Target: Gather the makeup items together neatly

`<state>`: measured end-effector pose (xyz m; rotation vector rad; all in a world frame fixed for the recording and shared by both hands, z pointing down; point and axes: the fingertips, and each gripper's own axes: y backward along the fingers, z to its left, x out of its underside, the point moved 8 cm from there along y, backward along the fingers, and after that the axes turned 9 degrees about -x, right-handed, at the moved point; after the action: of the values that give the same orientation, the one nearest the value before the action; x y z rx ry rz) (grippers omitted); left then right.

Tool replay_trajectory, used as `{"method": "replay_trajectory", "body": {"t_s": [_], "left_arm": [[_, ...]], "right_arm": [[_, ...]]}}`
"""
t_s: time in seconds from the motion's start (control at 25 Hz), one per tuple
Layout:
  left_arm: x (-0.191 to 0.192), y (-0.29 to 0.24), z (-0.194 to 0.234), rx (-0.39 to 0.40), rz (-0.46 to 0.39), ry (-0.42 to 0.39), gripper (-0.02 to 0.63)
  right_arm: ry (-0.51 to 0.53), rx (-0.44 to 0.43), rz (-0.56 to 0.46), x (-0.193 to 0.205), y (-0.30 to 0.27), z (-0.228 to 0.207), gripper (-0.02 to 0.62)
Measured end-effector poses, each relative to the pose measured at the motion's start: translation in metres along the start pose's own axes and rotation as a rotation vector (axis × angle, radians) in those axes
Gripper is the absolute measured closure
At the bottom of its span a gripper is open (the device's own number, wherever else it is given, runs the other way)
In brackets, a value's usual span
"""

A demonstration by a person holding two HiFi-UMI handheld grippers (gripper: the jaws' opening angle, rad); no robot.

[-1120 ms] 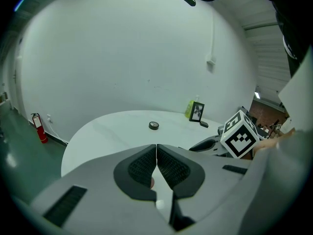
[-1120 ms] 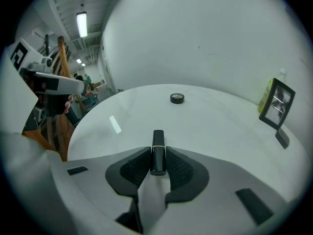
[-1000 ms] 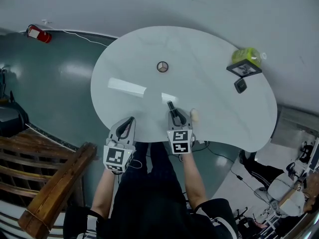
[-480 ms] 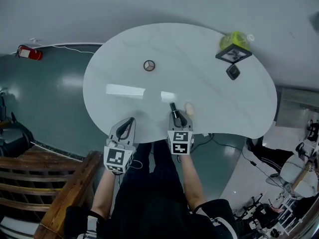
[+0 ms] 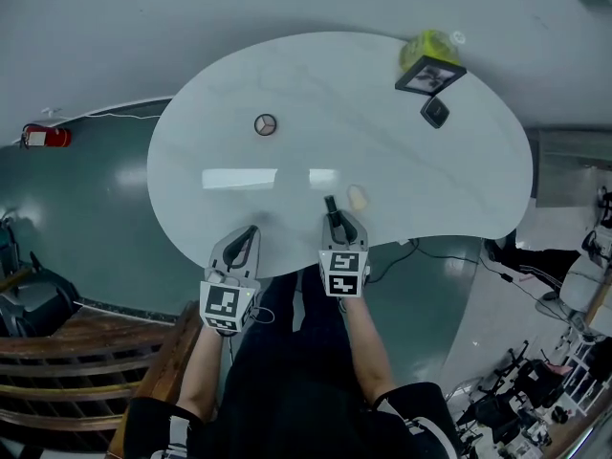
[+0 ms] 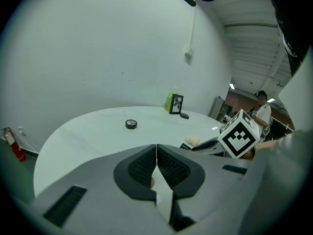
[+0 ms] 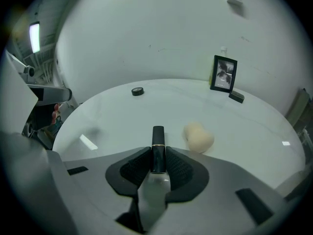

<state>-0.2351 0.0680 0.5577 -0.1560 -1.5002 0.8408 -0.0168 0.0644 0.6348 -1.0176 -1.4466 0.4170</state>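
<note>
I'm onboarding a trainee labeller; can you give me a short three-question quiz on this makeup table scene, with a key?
1. Fill in: in the right gripper view, the beige makeup sponge lies on the white table just ___ of the black, gold-banded lipstick tube.
2. The right tongs grip: A) lipstick B) sponge C) nothing.
3. True or false: the left tongs are shut and empty.
Key: 1 right; 2 A; 3 true.

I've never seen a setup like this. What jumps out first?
The right gripper grips a black lipstick near the front edge of the white curved table, with a beige makeup sponge lying just to its right. Far across sit a round compact on the left and a black picture frame at the right edge.
</note>
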Motion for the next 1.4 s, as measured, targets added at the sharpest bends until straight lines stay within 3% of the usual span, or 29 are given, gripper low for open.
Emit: {"method": "replay_trajectory", "body": {"t_s": [0.36,0.68,1.16,1.4], "left_arm": [[0.002,-0.002,0.000,0.011,0.000,-0.011,0.586],[-0.009,0.007,0.008,-0.028,-0.042,-0.008,0.586],[-0.071,0.047,-0.022,-0.012,-0.197,-0.057,0.586],[-0.105,0.069,-0.042,0.020,-0.298,-0.097,0.586]], "right_arm": [[-0.004,0.019,-0.010,0.002,-0.001,-0.002,0.484],[0.011,-0.038,-0.044,-0.006,0.014,0.007,0.451],[0.109,0.037,-0.321,-0.084,0.128,0.003,0.449],[0.137,0.066,-0.477,-0.104,0.188,0.007,0.451]]}}
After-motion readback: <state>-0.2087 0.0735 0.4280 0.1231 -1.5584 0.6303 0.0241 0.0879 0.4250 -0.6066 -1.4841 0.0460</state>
